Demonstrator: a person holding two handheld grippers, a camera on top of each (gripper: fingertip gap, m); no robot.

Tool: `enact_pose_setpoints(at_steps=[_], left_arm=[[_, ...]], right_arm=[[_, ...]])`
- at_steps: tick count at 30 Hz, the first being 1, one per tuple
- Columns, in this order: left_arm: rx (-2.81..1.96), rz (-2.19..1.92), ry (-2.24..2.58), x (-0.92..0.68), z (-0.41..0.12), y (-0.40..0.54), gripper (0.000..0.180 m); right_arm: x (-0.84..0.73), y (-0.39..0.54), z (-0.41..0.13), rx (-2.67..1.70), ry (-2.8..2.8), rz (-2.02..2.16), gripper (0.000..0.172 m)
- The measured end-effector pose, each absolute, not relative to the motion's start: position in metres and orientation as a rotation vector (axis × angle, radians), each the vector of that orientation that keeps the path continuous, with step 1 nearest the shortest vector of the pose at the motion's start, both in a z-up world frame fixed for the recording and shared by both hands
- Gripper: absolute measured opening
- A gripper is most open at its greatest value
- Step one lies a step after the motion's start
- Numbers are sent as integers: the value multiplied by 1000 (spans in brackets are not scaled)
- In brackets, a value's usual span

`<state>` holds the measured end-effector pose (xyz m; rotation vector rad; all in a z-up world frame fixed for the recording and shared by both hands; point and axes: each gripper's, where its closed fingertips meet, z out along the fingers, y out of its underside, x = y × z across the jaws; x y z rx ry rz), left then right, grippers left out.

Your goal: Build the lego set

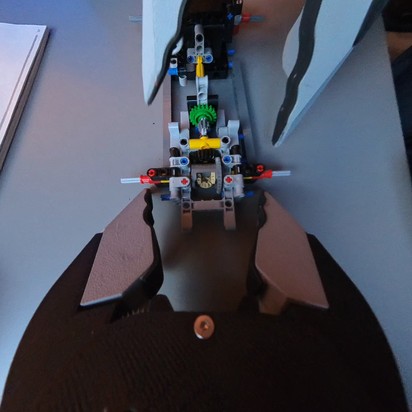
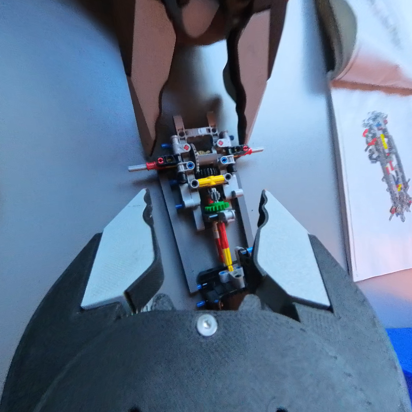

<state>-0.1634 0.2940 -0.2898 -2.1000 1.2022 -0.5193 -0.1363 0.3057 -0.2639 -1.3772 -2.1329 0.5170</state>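
Note:
A long toy-brick chassis [image 1: 204, 142] with a green gear, yellow connectors and red-tipped axles lies on a grey plate [image 1: 236, 93] on the grey table. My left gripper [image 1: 206, 192] is open; its brown fingers [image 1: 129, 245] straddle the chassis's differential end without pressing on it. My right gripper [image 2: 205, 191] is open; its pale fingers [image 2: 124, 252] straddle the other end of the chassis [image 2: 210, 180], its right finger close beside a black beam. Each gripper shows opposite in the other view: the right gripper [image 1: 211, 122], the left gripper [image 2: 196, 147]. Neither holds anything.
A white booklet [image 1: 20, 78] lies at the table's left edge in the left wrist view. A white sheet with a picture of a model [image 2: 379, 178] lies to the right in the right wrist view. A blue object [image 2: 399, 341] shows at the lower right. Across from one pair of fingers to the other is roughly 5 cm. From either gripper's tips it is about 20 cm to the model [image 2: 379, 178].

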Motion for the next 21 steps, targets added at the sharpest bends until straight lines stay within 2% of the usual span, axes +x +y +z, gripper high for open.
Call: enact_pose_setpoints(at_steps=[2,5,8,21], left_arm=[[-2099,-511,1201,-162,-290,295,93],[-2097,-514,1200,-162,-290,295,89],[-2096,-515,1192,-162,-289,296,82],[-2101,-512,1176,-160,-289,296,80]], right_arm=[[-138,307,-275,-1360,-2207,417,92],[-142,305,-283,-1363,-2269,406,79],[-143,306,-285,-1387,-2290,436,79],[-145,306,-287,-1380,-2395,469,67]])
